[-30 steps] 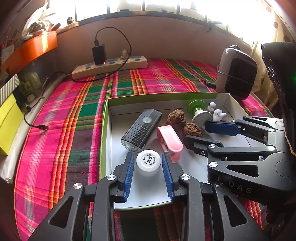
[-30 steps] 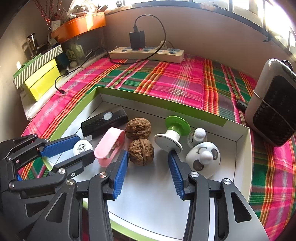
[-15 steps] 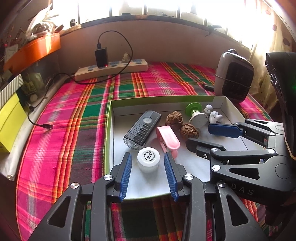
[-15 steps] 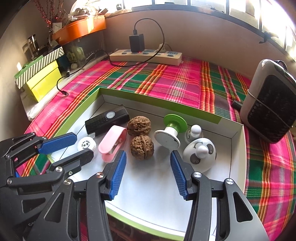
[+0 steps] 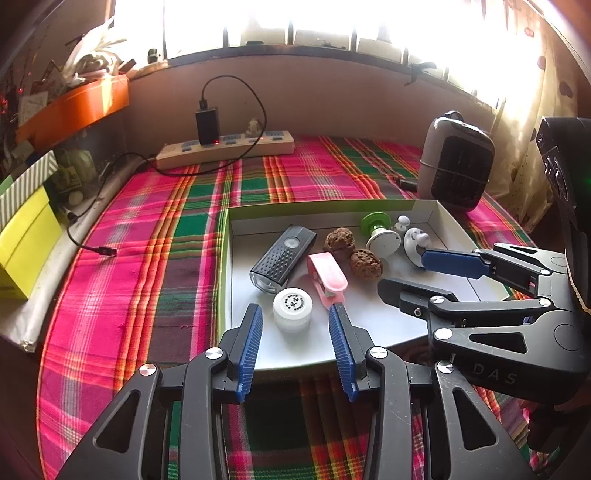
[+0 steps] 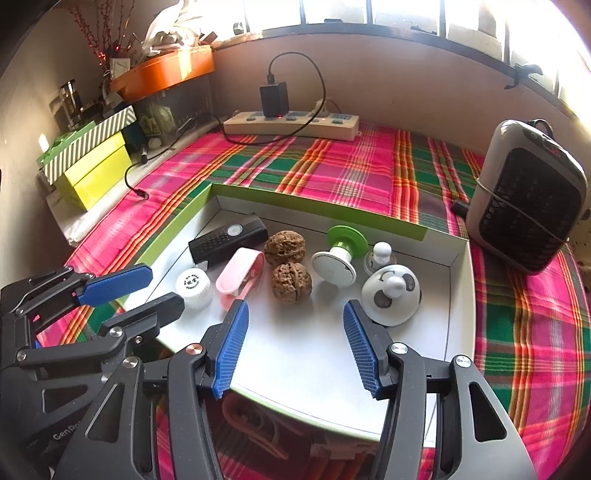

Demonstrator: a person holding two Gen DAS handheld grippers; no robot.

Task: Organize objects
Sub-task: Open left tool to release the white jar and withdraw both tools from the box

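In the shallow white cardboard tray (image 6: pixel 458 295), two brown walnuts (image 6: pixel 291 282) sit mid-tray; left of them lie a pink plastic clip (image 6: pixel 240 275), a white round jar (image 6: pixel 192 286) and a black rectangular bike light (image 6: pixel 229 240); right stands a green-topped white spool (image 6: pixel 338 254).

Bright barred windows (image 5: pixel 332 22) above a beige wall (image 6: pixel 406 81) — sunlight washing the plaid cloth (image 5: pixel 147 221) on the table.

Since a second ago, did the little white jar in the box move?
No. The white jar sits in the same spot beside the pink clip and black light. Only the left gripper pulled back, its jaws opening.
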